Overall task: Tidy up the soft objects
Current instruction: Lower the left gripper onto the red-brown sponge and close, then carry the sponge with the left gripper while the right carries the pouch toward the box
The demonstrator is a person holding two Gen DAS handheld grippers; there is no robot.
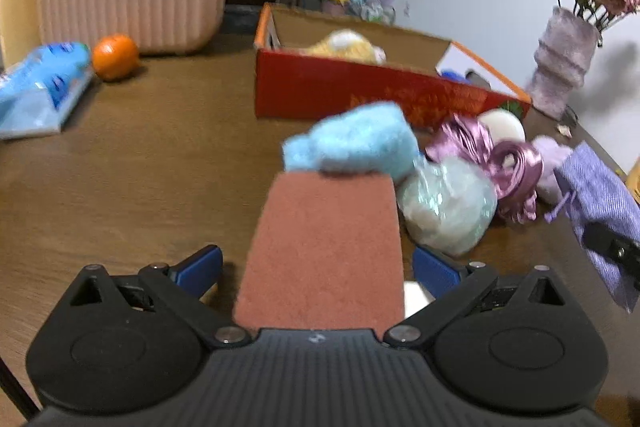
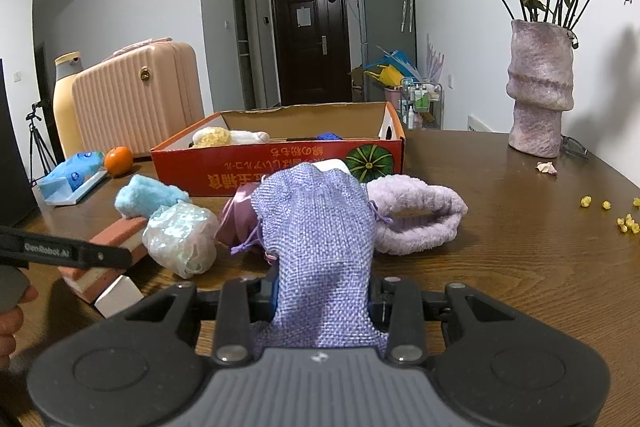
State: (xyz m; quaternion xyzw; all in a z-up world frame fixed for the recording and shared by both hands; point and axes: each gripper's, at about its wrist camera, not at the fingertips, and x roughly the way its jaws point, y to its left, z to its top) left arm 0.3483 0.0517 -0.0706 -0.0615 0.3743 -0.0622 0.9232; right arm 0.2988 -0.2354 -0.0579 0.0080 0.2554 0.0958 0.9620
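My left gripper [image 1: 318,263] stands open, its blue fingers [image 1: 200,267] wide on either side of a red-brown scouring sponge [image 1: 324,247], with a gap at each pad. A blue fluffy piece [image 1: 356,143] lies over the sponge's far end. Beside it are an iridescent mesh ball [image 1: 448,211] and purple ribbon [image 1: 500,163]. My right gripper [image 2: 324,299] is shut on a lilac mesh pouch [image 2: 320,235], which hangs forward over a lilac fluffy headband [image 2: 416,223]. Behind stands the red cardboard box [image 2: 280,171] with a yellow plush [image 2: 212,137] inside.
A pink suitcase [image 2: 136,99], an orange [image 2: 118,159] and a blue tissue pack [image 2: 72,179] sit at the back left. At the right stands a vase of dried roses [image 2: 540,95], with yellow crumbs [image 2: 628,223] nearby. A white block [image 2: 120,295] lies by the sponge.
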